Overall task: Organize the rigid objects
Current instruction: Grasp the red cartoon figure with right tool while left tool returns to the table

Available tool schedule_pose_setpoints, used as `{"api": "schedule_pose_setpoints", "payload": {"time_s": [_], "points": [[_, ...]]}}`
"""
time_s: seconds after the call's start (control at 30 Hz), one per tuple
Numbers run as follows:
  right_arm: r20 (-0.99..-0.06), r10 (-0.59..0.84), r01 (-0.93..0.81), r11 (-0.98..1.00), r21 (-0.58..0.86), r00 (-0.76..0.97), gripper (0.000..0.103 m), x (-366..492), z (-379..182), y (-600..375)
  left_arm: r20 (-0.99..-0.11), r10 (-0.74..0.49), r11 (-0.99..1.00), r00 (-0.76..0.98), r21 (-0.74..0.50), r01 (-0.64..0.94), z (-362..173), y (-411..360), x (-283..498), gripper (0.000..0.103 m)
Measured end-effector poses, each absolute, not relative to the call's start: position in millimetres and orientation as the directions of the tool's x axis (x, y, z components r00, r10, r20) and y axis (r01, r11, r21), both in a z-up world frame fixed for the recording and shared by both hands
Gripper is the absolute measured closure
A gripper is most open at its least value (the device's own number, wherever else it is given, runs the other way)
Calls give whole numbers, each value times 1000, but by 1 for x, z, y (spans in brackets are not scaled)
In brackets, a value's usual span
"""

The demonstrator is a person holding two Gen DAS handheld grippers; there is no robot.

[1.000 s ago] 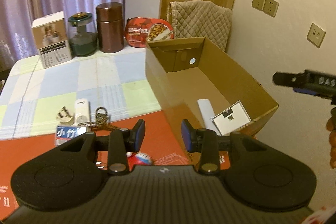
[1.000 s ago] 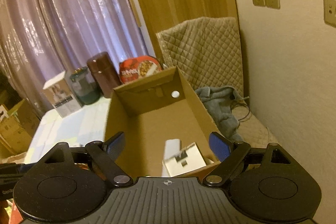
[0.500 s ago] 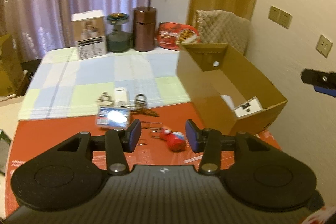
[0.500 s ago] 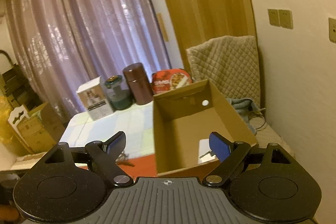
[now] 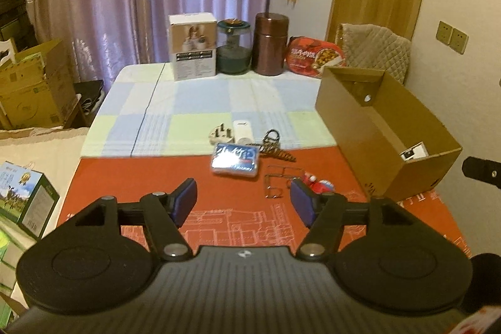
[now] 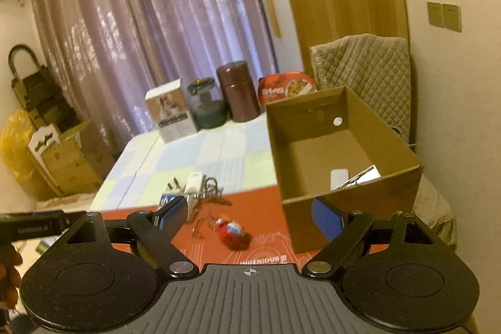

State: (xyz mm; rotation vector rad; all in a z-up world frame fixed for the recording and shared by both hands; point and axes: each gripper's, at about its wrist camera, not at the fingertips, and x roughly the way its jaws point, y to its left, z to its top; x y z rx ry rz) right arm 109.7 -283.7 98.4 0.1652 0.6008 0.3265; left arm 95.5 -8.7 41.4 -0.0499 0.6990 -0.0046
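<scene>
Ahead of the left tool (image 5: 243, 200), spread wide and empty, a glossy blue packet (image 5: 235, 160), a thin wire clip (image 5: 277, 181) and a red round toy (image 5: 317, 183) lie on the red desk (image 5: 141, 177), the brown cardboard box (image 5: 388, 127) at right, beside the equally wide, empty right tool (image 6: 250, 219).

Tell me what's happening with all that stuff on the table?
Someone is tidying small things into the cardboard box. They hold a left gripper and a right gripper, both open and empty, above the table. Two white things already lie in the box. Waiting on the table are a blue packet, a plug, keys and a red toy.
</scene>
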Motion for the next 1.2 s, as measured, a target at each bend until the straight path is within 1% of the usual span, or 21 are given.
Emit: {"api": "schedule_pose_setpoints", "payload": {"time_s": [0.33, 0.6, 0.93, 1.2], "points": [[-552, 350, -301, 936, 181, 757, 19, 104, 77, -261, -658, -10, 998, 753, -52, -31, 25, 1, 92, 30], [-560, 354, -358, 928, 107, 750, 19, 106, 52, -241, -662, -10, 998, 749, -53, -33, 11, 5, 99, 29], [-550, 418, -492, 870, 14, 723, 19, 125, 13, -210, -682, -20, 998, 731, -53, -22, -17, 12, 129, 29], [-594, 413, -513, 858, 1, 690, 20, 169, -26, -191, -693, -68, 997, 718, -76, 21, -49, 12, 172, 29]]}}
